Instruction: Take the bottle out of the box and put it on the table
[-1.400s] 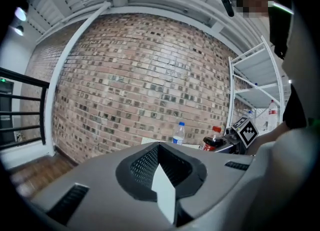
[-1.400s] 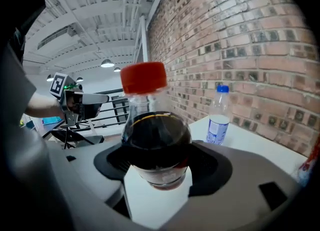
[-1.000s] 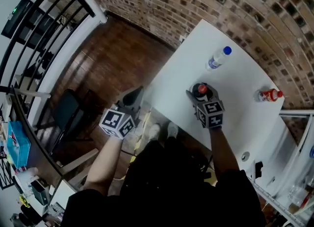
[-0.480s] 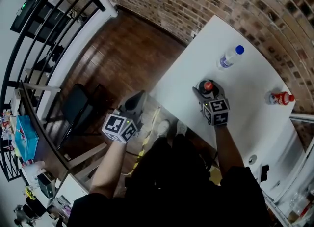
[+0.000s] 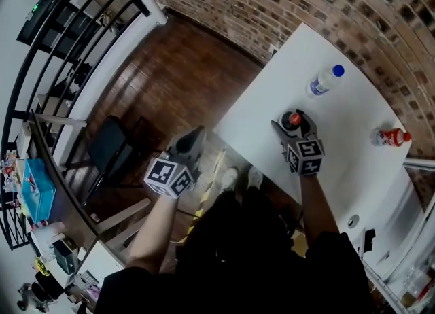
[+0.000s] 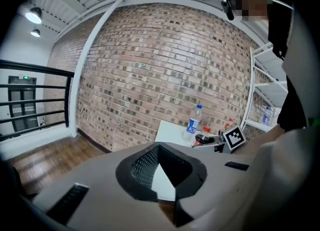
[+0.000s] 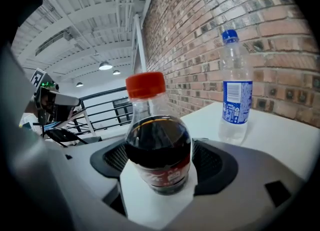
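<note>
Your right gripper (image 7: 161, 167) has just been opening its jaws, which now stand wide on either side of the bottle (image 7: 157, 145), pads clear of it. The bottle stands upright on the white table (image 5: 340, 153): clear plastic, dark cola, red cap, red label. Your left gripper (image 6: 159, 147) is closed on nothing, off the table's edge.

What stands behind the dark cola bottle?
A clear water bottle with a blue cap stands behind the cola bottle, to its right, before the brick wall. The table right behind the cola is covered.
</note>
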Tool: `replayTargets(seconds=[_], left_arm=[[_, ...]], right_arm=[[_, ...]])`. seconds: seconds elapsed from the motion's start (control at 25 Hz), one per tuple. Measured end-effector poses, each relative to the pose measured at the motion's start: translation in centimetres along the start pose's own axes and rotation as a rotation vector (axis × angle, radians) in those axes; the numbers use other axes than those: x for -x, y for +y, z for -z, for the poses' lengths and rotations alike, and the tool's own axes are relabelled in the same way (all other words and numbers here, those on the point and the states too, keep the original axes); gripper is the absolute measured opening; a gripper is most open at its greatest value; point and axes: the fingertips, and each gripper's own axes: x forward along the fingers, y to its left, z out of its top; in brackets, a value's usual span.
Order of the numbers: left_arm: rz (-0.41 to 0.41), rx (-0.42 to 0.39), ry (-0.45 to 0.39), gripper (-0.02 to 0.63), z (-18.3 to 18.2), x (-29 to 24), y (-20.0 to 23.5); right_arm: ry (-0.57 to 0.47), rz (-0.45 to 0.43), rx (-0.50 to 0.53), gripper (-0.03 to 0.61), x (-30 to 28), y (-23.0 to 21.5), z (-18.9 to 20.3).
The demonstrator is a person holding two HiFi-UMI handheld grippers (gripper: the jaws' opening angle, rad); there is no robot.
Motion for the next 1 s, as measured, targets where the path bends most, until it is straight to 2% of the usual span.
replayTargets(seconds=[0.36, 0.6, 0.76, 0.88, 0.96, 1.0], left_arm=[[0.033, -0.008, -0.029, 0.000, -1.4, 1.1, 0.3], [0.079, 0.006, -0.061, 0.000, -2.9, 1.9, 0.5], [0.147, -0.011, -0.074, 0.000, -4.0, 1.1, -0.4], [0.229, -0.029, -0.078, 0.000, -4.8, 0.0, -2.2], [0.289, -0.049, -0.077, 0.000, -5.3, -0.6, -3.8], [0.319, -0.058, -0.078, 0.000, -5.5, -0.8, -4.7]], right_arm=[[-0.002, 0.069, 0.015, 0.394, 1.8, 0.3, 0.1], [-0.030, 0.129, 0.002, 0.394, 5.0, 1.1, -0.7], [-0.059, 0.192, -0.014, 0.394, 8.4, 0.9, -1.1], [-0.133, 0.285, -0.066, 0.390, 12.1, -0.1, -1.8], [-0.212, 0.356, -0.122, 0.328, 15.4, -0.8, -2.6], [-0.255, 0.385, -0.154, 0.321, 17.1, -1.1, -3.0]])
